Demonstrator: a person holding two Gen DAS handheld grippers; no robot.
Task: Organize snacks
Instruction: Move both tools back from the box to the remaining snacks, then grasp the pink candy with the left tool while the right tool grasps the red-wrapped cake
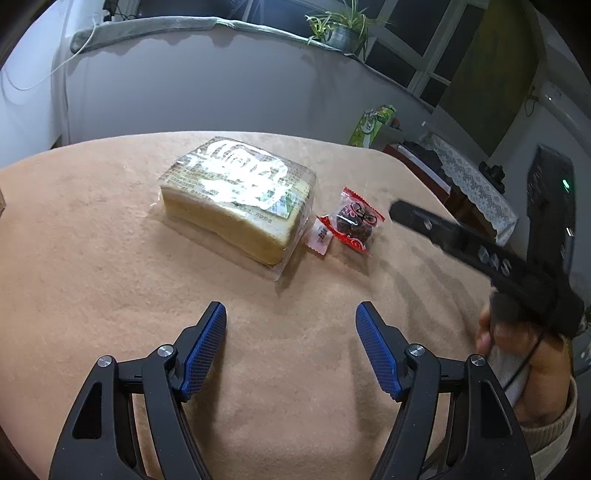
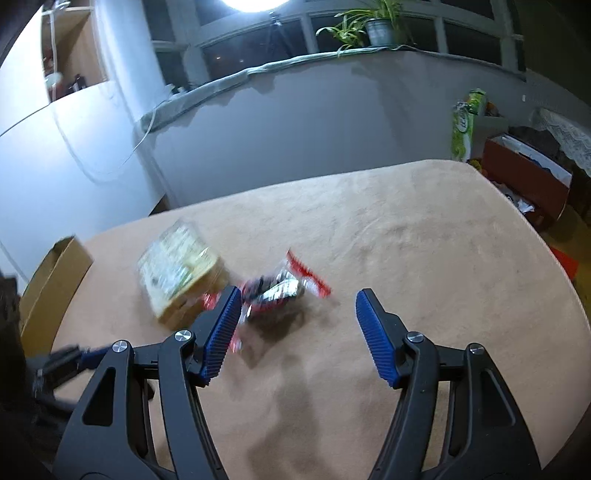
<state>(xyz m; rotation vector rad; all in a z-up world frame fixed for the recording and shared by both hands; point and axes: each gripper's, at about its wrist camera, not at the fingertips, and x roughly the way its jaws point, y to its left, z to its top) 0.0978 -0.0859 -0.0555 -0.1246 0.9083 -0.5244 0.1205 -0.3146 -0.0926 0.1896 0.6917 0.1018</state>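
A wrapped loaf of sliced bread point(image 1: 240, 199) lies on the tan tablecloth point(image 1: 110, 258). To its right lie a small red-and-white packet point(image 1: 319, 236) and a red-edged packet of dark snacks point(image 1: 356, 221). My left gripper point(image 1: 291, 321) is open and empty, short of the bread. The right gripper shows at the right of the left wrist view as a black body point(image 1: 491, 258) in a hand. In the right wrist view my right gripper point(image 2: 295, 306) is open and empty just short of the blurred dark-snack packet point(image 2: 280, 291), with the bread point(image 2: 181, 273) to its left.
A cardboard box point(image 2: 51, 288) stands at the table's left edge. Beyond the table are a grey wall with a plant point(image 1: 343, 29) on the sill, a green carton point(image 1: 373, 125), and cluttered furniture point(image 1: 476, 181) on the right.
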